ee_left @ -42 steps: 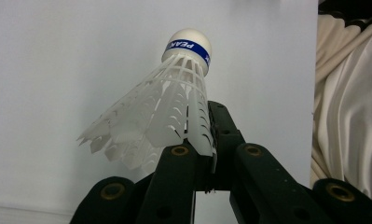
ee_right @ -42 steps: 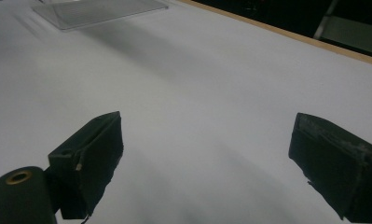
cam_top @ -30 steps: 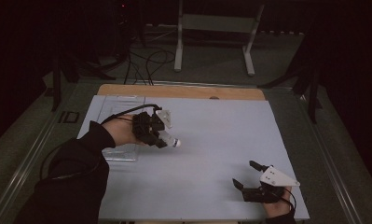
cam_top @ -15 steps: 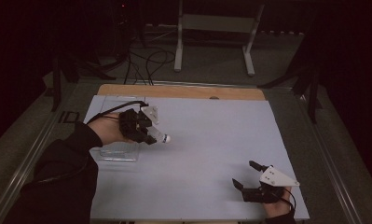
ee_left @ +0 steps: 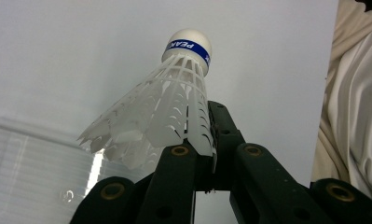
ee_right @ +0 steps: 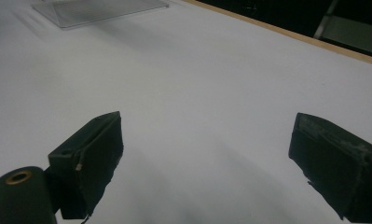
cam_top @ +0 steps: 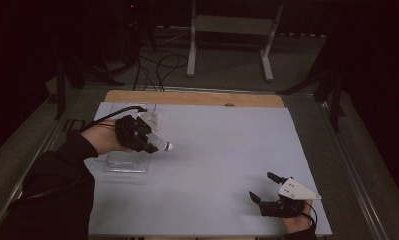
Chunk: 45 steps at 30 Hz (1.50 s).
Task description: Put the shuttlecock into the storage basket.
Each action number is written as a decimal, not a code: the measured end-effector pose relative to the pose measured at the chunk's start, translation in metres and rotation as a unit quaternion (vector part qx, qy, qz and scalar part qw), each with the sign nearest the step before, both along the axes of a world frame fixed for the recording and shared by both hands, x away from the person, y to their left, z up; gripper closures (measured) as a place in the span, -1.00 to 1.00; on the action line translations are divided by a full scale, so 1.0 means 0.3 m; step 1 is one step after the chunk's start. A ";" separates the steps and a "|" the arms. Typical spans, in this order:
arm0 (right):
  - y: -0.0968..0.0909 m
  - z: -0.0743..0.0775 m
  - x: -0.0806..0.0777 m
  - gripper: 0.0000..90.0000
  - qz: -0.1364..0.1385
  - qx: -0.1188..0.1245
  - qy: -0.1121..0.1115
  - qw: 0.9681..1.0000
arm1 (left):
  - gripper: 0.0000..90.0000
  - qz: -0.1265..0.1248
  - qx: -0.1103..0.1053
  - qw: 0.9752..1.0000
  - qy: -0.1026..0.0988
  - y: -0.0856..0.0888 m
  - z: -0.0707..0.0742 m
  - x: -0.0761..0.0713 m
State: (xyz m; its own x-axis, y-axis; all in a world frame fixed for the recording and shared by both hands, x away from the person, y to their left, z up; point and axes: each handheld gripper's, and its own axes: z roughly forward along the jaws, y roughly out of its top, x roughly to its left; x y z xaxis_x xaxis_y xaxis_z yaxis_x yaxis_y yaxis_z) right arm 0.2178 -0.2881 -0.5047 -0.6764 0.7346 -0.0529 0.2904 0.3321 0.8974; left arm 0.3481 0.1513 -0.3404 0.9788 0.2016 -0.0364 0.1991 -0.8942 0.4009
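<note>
The left claw (ee_left: 200, 158) is clenched on the thin feathered skirt of a white plastic shuttlecock (ee_left: 167, 105), held just above the near-right corner of the clear plastic tray (cam_top: 127, 162), rounded cork nose pointing away. The ribbed skirt is springy and slick, so a squeeze could likely crush it or let it twist loose. The right claw (ee_right: 207, 163) rests released on the pale matte counter (cam_top: 227, 150), well apart from the tray.

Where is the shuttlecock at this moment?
The shuttlecock is held in the left gripper, at the left of the high view, above the white table sheet beside a clear plastic box.
</note>
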 end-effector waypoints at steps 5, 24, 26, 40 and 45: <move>0.001 0.000 0.000 -0.78 -0.001 -0.001 -0.001 1.000 | 0.99 0.013 -0.005 1.000 0.001 0.037 0.003 0.003; 0.003 -0.003 0.003 -0.78 -0.001 -0.003 0.000 1.000 | 0.99 0.048 -0.009 0.999 0.001 0.178 0.016 -0.003; 0.003 -0.003 0.003 -0.78 -0.002 -0.003 0.000 1.000 | 1.00 0.053 -0.010 0.999 0.001 0.193 0.019 -0.003; 0.005 -0.003 0.002 -0.78 -0.003 -0.004 0.000 1.000 | 0.99 0.077 -0.009 0.997 0.008 0.261 0.002 -0.003; 0.006 -0.004 0.002 -0.78 -0.003 -0.004 0.002 1.000 | 0.99 0.082 -0.012 0.997 0.011 0.276 -0.018 0.003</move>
